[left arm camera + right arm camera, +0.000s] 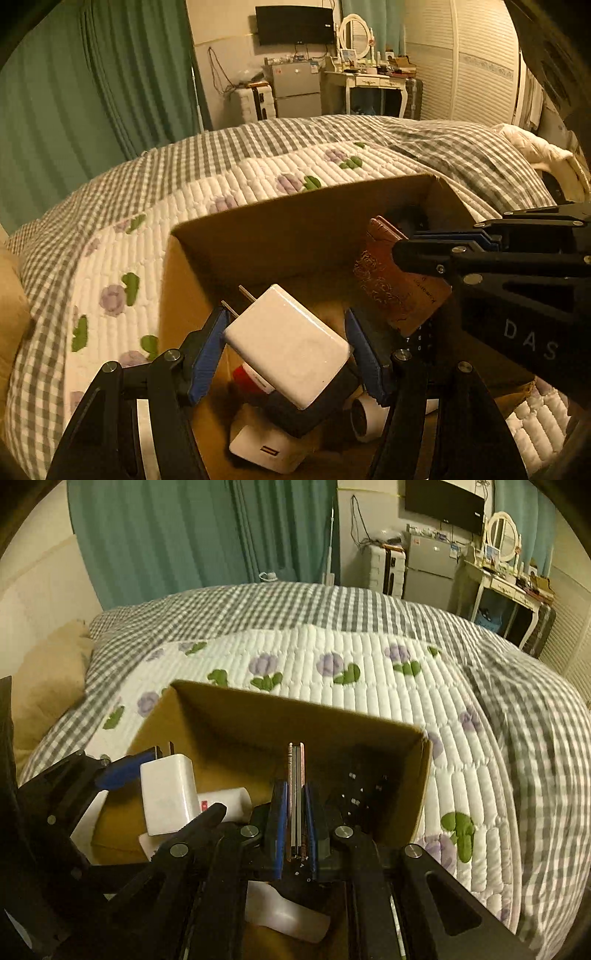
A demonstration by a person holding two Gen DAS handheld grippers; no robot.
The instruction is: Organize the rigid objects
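A white plug adapter (288, 347) with two metal prongs hangs over an open cardboard box (295, 214), and my left gripper (286, 317) is shut on it between its blue pads. From the right, my right gripper (400, 249) reaches over the same box, shut on a flat brown embossed case (391, 284). In the right wrist view that case (296, 771) shows edge-on between the right gripper's (294, 788) pads. My left gripper (184, 781) is at the left there with the adapter (168, 794), above the box (295, 709).
The box stands on a white flowered quilt (369, 653) over a grey checked bedcover (258, 136). Inside lie a white USB charger (266, 450), a white tape roll (365, 417), a red-and-white tube (225, 801) and a dark keypad item (421, 336). Furniture stands beyond the bed.
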